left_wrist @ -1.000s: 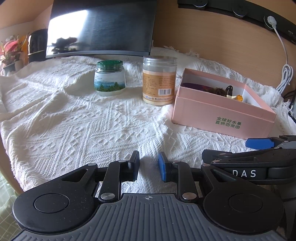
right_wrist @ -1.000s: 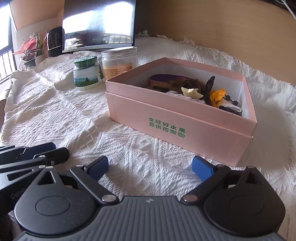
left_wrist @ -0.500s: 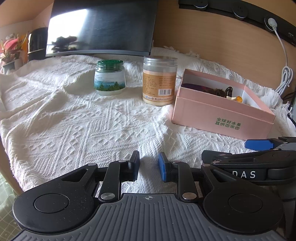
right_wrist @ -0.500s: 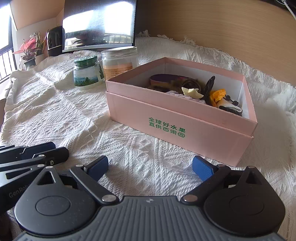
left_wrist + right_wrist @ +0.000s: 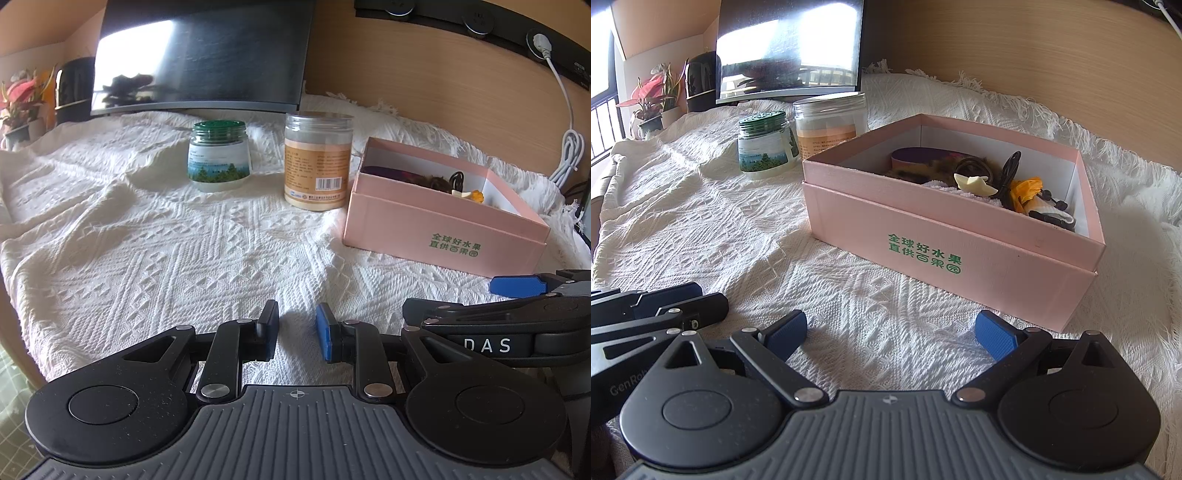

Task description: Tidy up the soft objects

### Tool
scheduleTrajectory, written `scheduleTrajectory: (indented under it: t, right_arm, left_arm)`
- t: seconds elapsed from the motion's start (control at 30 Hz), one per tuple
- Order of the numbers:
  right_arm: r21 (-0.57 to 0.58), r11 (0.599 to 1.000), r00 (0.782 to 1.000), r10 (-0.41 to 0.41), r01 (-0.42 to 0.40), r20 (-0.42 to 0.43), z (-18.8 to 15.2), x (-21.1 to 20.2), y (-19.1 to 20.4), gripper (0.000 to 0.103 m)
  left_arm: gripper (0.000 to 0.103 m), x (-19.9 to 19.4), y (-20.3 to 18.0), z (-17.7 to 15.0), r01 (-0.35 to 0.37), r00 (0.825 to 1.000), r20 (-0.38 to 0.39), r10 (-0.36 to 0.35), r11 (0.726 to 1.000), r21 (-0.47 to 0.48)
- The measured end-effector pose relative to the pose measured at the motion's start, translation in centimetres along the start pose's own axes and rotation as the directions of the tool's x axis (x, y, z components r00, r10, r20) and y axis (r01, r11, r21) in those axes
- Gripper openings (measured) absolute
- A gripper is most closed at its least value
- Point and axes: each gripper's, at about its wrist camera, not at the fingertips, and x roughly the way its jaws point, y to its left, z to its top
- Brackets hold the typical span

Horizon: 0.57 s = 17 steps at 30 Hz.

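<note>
Progress: you are looking at a pink box [image 5: 960,236] that is already holding a jumble of small soft things [image 5: 982,181] — a purple piece, something furry, a white towel-like cloth, an orange bit. Nothing soft is lying loose on the cloth in either view, so the gathering is looking largely done, as far as I can judge.
Left to do: nothing is showing outside the box; the far side of it is hidden from you.
Surface: a white woven throw [image 5: 155,243], wrinkled and fringed at the back, is covering the whole table; the box is sitting on its right part.
Room: a dark monitor [image 5: 207,55] is standing behind, a wood-panelled wall to the right, a red-leaved plant [image 5: 650,99] by the window.
Jars: a clear tub with an orange label [image 5: 317,162] is standing just beside the box; a green-lidded jar [image 5: 219,155] near it.
Left gripper [image 5: 296,330]: you are keeping its pads at a narrow gap, holding nothing, low over the cloth.
Right gripper [image 5: 891,334]: you are holding it spread wide and empty — just in front of the box.
</note>
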Motion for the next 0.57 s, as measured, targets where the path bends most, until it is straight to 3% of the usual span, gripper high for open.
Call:
scheduleTrajectory:
  t: [0.57]
  right_arm:
    - [-0.006, 1.000, 1.000, -0.005, 0.005, -0.001, 0.00, -0.02, 0.12, 0.098]
  left_arm:
    - [0.025, -0.08, -0.05, -0.03, 0.004, 1.000, -0.004, -0.004, 1.000, 0.025]
